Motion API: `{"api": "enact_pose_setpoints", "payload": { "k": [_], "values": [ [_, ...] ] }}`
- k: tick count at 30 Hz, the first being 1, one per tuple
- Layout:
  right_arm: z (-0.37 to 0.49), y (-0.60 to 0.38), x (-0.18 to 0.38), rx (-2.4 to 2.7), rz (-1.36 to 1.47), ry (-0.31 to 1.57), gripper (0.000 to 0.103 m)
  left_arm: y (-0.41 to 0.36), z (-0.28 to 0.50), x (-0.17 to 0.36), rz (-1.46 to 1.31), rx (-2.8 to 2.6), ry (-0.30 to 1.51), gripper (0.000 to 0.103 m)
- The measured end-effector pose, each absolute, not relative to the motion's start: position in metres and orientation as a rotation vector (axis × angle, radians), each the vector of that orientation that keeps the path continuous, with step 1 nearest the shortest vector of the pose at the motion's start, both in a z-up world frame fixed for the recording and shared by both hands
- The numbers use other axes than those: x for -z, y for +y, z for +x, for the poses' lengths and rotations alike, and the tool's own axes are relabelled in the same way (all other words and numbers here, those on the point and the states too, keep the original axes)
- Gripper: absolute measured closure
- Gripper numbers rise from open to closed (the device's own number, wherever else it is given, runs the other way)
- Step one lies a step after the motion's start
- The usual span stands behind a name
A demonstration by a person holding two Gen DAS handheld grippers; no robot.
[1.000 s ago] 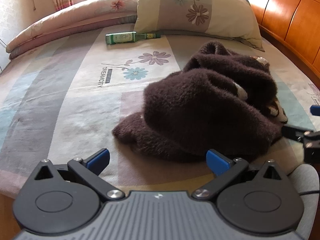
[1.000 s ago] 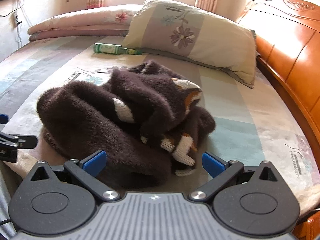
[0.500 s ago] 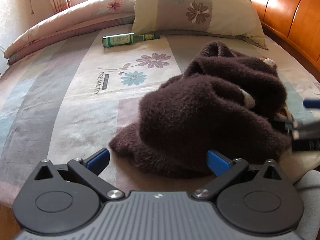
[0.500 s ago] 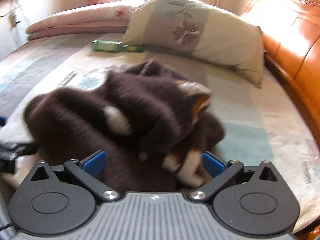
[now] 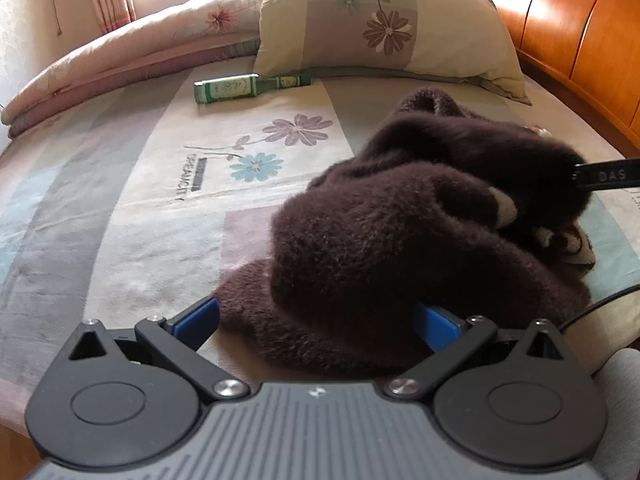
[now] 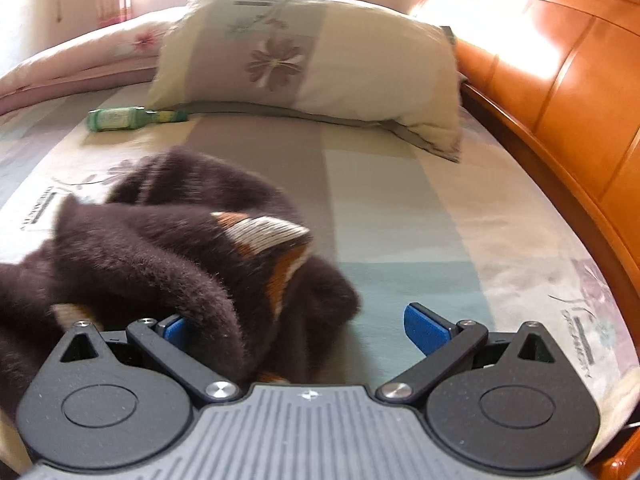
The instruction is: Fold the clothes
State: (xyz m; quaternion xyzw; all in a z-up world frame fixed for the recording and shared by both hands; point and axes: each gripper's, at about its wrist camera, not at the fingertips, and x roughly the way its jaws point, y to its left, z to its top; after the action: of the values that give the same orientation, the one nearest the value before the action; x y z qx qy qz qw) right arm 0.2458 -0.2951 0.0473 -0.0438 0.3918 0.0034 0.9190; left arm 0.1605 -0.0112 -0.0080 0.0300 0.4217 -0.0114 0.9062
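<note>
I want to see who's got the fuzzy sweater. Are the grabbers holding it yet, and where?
Not yet. Both the left gripper and right gripper are wide open. The brown sweater bulges in between their fingers, but nothing is pinched.

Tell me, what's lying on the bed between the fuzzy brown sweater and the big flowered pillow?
In the left wrist view, only bedsheet separates the sweater from the pillow; the green bottle lies off to the left.
</note>
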Motion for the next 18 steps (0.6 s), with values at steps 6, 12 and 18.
{"api": "enact_pose_setpoints", "payload": {
  "k": [6, 12, 18],
  "values": [
    [0.238, -0.33, -0.041, 0.058, -0.047, 0.825, 0.0, -0.023, 0.165, 0.019, 0.072, 0.073, 0.883, 0.001],
    [0.226, -0.339, -0.04, 0.064, -0.047, 0.823, 0.0, -0.031, 0.169, 0.028, 0.08, 0.093, 0.875, 0.001],
    [0.225, -0.351, -0.048, 0.048, -0.023, 0.816, 0.0, -0.022, 0.173, 0.041, 0.005, 0.112, 0.884, 0.001]
  ]
}}
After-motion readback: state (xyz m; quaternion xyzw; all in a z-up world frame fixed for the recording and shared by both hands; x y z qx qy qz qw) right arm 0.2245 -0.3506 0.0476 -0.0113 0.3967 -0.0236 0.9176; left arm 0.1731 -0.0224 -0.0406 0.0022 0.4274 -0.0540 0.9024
